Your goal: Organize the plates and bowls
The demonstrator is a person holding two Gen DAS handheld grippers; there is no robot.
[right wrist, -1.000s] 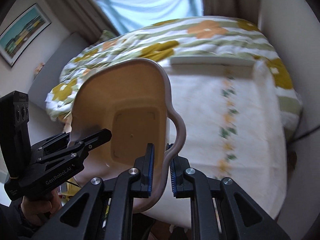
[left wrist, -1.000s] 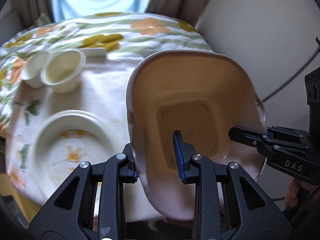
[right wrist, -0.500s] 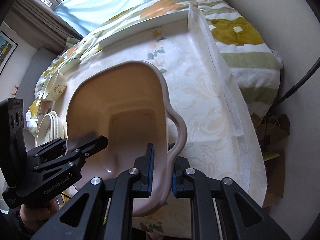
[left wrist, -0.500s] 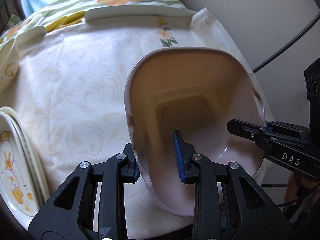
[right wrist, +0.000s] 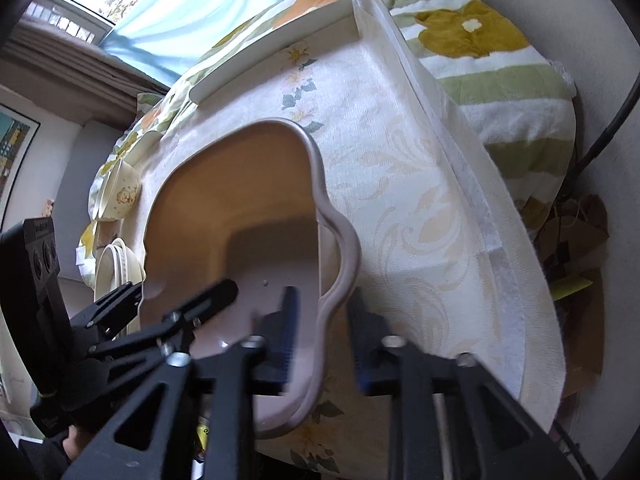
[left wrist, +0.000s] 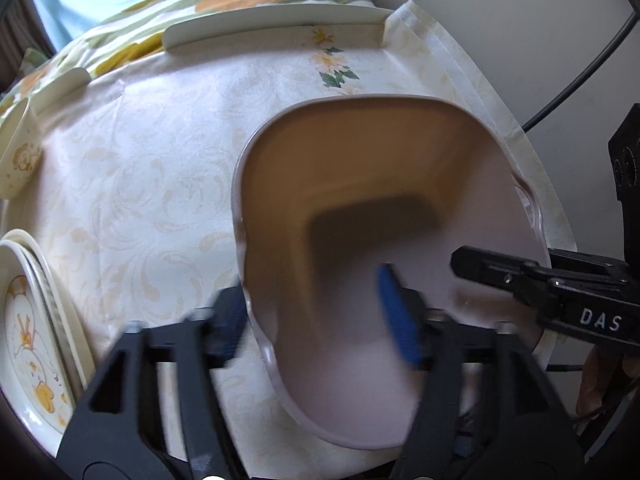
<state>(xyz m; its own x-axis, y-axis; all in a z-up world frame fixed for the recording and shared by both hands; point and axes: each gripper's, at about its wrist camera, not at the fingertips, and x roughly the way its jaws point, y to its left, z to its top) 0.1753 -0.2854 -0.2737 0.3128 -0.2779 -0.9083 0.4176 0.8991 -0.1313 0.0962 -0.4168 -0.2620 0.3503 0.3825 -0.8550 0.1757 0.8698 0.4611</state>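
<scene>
A large pinkish plastic basin (left wrist: pixel 360 208) with side handles rests on the cream tablecloth (left wrist: pixel 140 160) at the near right corner of the table; it also shows in the right wrist view (right wrist: pixel 224 208). My left gripper (left wrist: pixel 316 328) straddles its left rim with the fingers spread wide, open. My right gripper (right wrist: pixel 324 332) straddles the right handle, its fingers parted and off the rim. A stack of floral plates (left wrist: pixel 28 344) lies at the left edge. A small floral bowl (left wrist: pixel 18 156) stands further back on the left.
A long white plate (left wrist: pixel 276 24) lies along the table's far edge. A flowered bedspread (right wrist: pixel 480 48) lies beyond the table. A wall and a black cable (left wrist: pixel 580 72) are on the right. Cardboard scraps (right wrist: pixel 568 256) lie on the floor.
The basin came down onto the table's near right corner. Both grippers, shut on its rim before, have opened and let go of it.
</scene>
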